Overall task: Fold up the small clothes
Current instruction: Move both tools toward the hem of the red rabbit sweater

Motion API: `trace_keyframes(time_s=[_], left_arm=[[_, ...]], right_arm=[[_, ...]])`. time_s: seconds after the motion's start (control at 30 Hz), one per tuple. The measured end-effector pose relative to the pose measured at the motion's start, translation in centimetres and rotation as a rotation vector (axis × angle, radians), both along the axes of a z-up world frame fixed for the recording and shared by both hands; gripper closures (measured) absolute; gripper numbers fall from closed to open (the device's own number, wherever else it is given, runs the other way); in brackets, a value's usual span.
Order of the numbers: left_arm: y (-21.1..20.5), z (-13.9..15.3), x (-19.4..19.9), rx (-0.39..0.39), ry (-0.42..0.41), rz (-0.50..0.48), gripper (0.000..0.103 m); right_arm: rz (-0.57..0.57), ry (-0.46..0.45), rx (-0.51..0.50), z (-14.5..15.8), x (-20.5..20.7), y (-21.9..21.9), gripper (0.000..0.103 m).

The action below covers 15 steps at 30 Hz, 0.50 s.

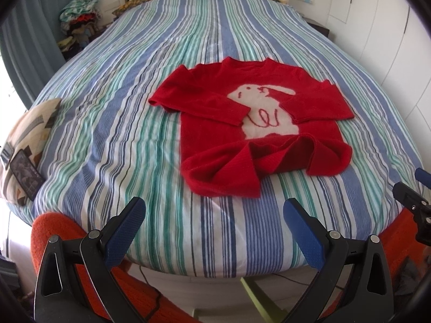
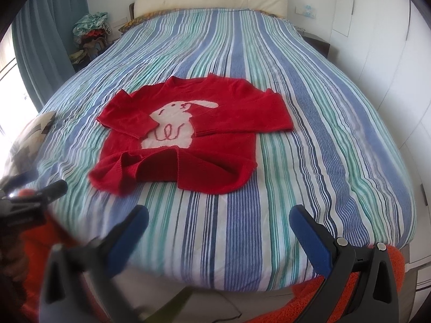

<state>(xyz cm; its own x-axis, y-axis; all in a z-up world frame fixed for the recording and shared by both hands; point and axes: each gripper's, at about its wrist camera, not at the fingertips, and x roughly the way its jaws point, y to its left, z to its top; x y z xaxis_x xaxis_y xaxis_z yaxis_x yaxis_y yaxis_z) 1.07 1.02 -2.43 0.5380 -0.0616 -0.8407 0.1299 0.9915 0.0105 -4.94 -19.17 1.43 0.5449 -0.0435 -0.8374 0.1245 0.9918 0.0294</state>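
A red knitted sweater [image 1: 262, 134] lay flat on the striped bedspread [image 1: 134, 123], toward the near end of the bed, its long axis running up the bed: neck far, hem near. Both sleeves were folded across a white rabbit [image 1: 265, 107] on the chest, covering part of it, and the soft hem was flipped up unevenly. The left claw [image 1: 214, 215] and right claw [image 2: 219, 220] hung wide open and empty, short of the sweater; the right one's left finger was blurred.

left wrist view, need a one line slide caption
Open left gripper hangs short of a red rabbit sweater, sleeves crossed, hem flipped up, on a striped bed.
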Motion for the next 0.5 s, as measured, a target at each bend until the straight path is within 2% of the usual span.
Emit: trace_keyframes(time_s=[0.33, 0.43, 0.5], left_arm=[[-0.3, -0.5, 0.4, 0.013, -0.007, 0.004, 0.001], [-1.5, -2.8, 1.7, 0.046, 0.000, -0.026, 0.001], [-2.8, -4.9, 3.1, 0.087, -0.011, -0.063, 0.001]], right_arm=[[-0.008, -0.005, -0.021, -0.4, 0.3, 0.0, 0.000], [0.033, -0.007, -0.023, -1.6, 1.3, 0.4, 0.000], [0.075, 0.027, -0.022, -4.1, 2.9, 0.6, 0.000]])
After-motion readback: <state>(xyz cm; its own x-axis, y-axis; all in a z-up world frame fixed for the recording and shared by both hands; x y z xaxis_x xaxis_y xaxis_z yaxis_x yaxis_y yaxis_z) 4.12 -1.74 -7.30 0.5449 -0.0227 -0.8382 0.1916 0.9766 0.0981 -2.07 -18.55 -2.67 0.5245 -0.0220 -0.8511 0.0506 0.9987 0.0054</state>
